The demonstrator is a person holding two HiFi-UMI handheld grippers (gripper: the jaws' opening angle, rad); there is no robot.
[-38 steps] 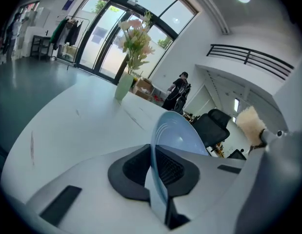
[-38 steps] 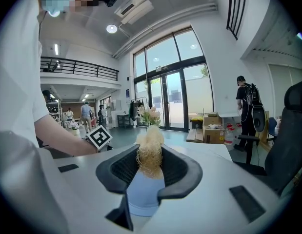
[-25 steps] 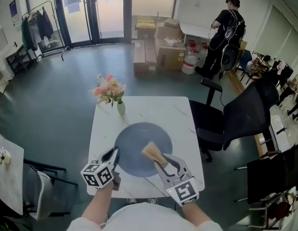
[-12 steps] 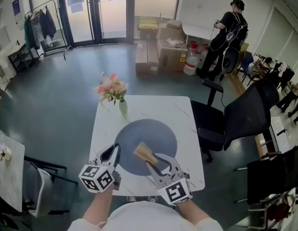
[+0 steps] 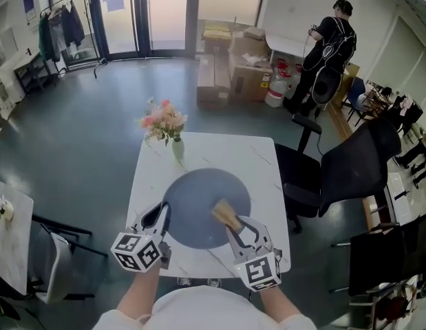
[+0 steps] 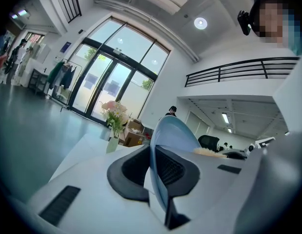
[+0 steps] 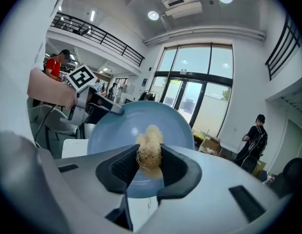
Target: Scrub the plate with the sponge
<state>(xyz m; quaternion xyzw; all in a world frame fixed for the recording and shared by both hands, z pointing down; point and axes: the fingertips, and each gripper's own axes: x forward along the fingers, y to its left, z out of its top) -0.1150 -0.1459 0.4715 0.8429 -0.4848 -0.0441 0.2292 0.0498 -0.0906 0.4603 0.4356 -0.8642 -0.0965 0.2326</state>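
Left gripper view alone shows your left gripper (image 6: 153,168) clamping the plate (image 6: 174,130) rim; your right gripper (image 7: 150,165) grips the sponge (image 7: 150,147) over it.

A small white table (image 5: 261,163) is set on the grey floor (image 5: 96,115). A vase of pink flowers (image 5: 177,148) is stood near its far left corner. A round blue plate (image 5: 199,198) is seen over the middle, tipped up on one side.
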